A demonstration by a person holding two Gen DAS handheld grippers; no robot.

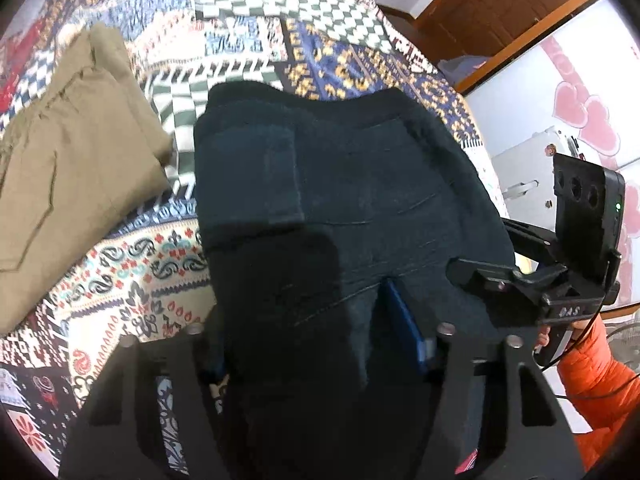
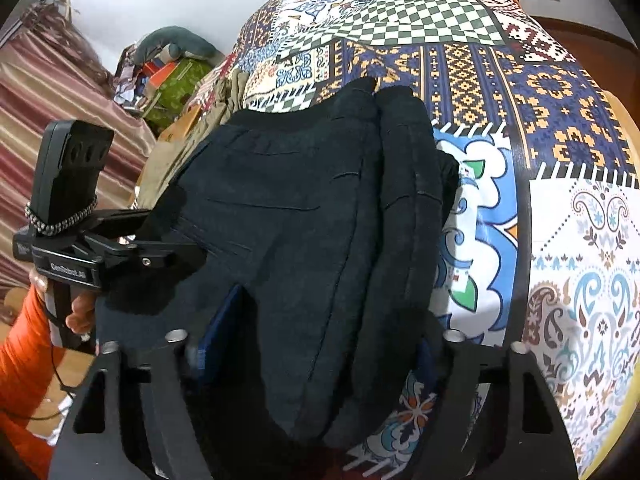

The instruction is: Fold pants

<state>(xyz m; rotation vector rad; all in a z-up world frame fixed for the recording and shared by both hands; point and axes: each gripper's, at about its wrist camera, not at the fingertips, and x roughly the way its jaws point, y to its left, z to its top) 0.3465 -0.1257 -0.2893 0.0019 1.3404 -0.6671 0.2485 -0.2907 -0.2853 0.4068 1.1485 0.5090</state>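
Dark navy pants [image 1: 340,184] lie folded in layers on the patterned bedspread [image 1: 248,52]; they also fill the middle of the right wrist view [image 2: 304,208]. My left gripper [image 1: 304,344] is at the near edge of the pants, its blue fingers [image 1: 404,332] closed on a fold of the fabric. My right gripper [image 2: 316,356] grips the near edge from the other side, its blue fingers [image 2: 224,332] partly buried in cloth. Each gripper shows in the other's view: the right one [image 1: 480,280] and the left one [image 2: 176,256].
Folded tan pants [image 1: 68,160] lie to the left of the dark ones, their edge also in the right wrist view [image 2: 224,100]. A cluttered pile [image 2: 168,68] and a striped curtain [image 2: 48,120] stand beyond the bed. A wooden door frame [image 1: 500,12] is at the right.
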